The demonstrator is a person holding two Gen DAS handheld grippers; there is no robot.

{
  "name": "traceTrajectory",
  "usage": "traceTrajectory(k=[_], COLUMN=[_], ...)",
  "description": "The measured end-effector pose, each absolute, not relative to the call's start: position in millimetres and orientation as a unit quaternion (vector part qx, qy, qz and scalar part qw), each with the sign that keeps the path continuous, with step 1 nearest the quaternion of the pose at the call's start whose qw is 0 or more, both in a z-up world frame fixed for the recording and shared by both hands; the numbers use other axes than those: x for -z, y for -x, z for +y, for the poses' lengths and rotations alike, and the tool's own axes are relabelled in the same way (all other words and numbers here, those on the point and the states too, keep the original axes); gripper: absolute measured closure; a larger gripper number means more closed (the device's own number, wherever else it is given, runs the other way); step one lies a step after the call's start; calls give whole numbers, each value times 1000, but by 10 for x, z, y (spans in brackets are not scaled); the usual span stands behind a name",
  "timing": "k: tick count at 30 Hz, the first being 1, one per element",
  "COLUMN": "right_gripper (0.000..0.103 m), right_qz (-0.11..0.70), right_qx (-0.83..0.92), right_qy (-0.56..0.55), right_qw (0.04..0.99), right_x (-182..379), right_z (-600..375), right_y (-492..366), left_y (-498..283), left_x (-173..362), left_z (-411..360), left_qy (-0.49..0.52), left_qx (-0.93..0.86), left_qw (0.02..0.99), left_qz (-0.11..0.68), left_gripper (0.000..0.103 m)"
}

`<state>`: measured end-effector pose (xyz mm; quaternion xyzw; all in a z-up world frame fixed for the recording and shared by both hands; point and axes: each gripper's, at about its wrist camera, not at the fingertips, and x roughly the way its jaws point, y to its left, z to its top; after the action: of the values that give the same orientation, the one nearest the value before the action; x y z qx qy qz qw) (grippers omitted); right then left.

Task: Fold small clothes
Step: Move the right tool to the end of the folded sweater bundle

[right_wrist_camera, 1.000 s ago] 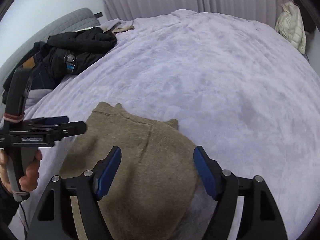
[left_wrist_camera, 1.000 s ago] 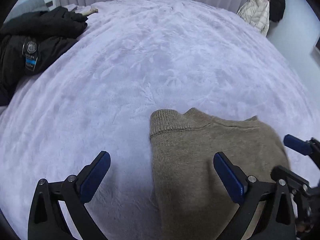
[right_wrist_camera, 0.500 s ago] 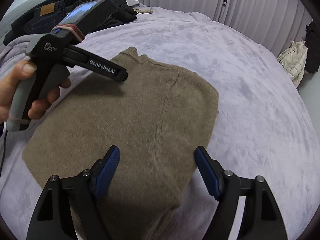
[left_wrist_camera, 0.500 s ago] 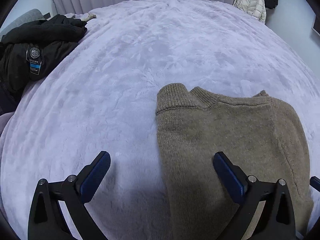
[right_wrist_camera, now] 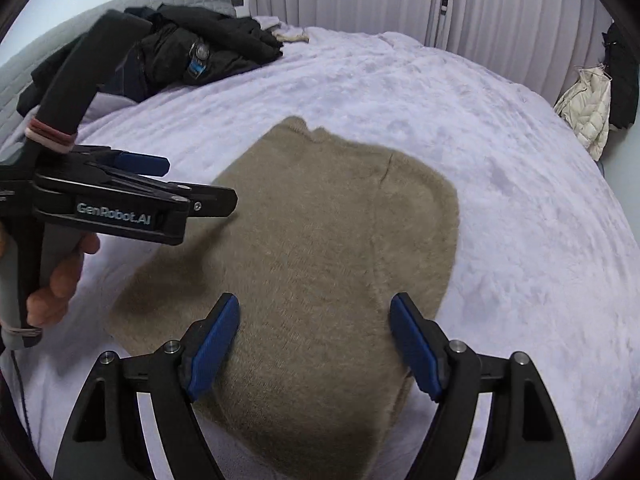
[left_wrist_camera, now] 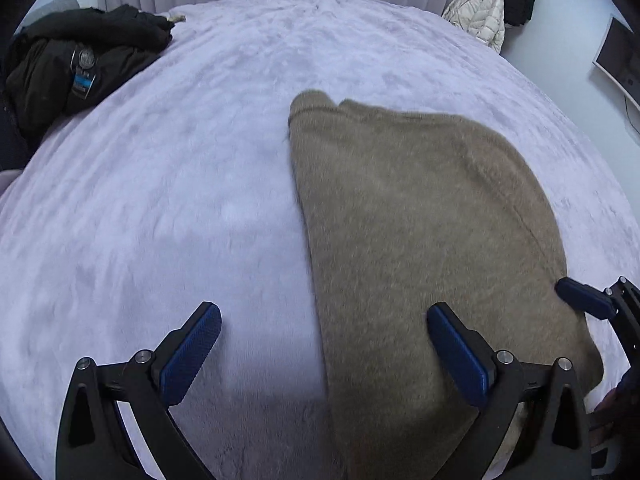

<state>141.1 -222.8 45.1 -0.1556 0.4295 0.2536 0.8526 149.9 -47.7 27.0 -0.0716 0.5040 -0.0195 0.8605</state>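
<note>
We count one tan sweater (right_wrist_camera: 320,248) on the bed (right_wrist_camera: 500,208), one heap of black clothes (right_wrist_camera: 192,56) at its far-left corner, two hanging jackets (right_wrist_camera: 588,112), and two grippers (right_wrist_camera: 314,340).

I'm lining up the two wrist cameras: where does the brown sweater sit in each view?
Left wrist: the brown sweater fills the right half, its collar toward the top centre.
Right wrist: the brown sweater lies in the centre, running down between the open right gripper fingers.
Shared landmark: the black jacket heaped at upper left on the bed.
</note>
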Motion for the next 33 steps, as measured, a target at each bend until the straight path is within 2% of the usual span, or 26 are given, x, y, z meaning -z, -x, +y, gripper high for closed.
traceTrajectory(k=[4,7,10,14,18,24,28,33], right_gripper=[22,20,20,20,19,19,19,17], right_qz=[403,419,471,478,472,507,542,556], right_qx=[-246,-239,-235,-232,-222,-206,-245,-277], right_qy=[176,177,134,69,-18,-176,-204,-178], right_qw=[864,858,839,845,853,818,778,763], right_x=[-399,-347,-298,-446,-646,-527,-288,-4], right_z=[-2335,-2506,-2781,-3179,-3544,-3802,-3458,-2978], right_y=[-1041,-833,-767,-664,-885,-1633,-2022,-2274], left_y=[-1104,-869,-691,-521,-759,-1513,-1763,-1869], left_x=[-228,-235,-218,-384,-547,-310,-122,6], left_z=[-302,-223,-164,-36,161,133,-264,-644], left_qy=[129,130,113,98,140,245,238,197], left_qx=[34,38,35,47,84,113,135,153], left_qw=[861,865,854,862,852,795,779,794], left_qz=[491,483,506,495,497,543,564,555], left_gripper=[0,0,0,0,0,0,0,0])
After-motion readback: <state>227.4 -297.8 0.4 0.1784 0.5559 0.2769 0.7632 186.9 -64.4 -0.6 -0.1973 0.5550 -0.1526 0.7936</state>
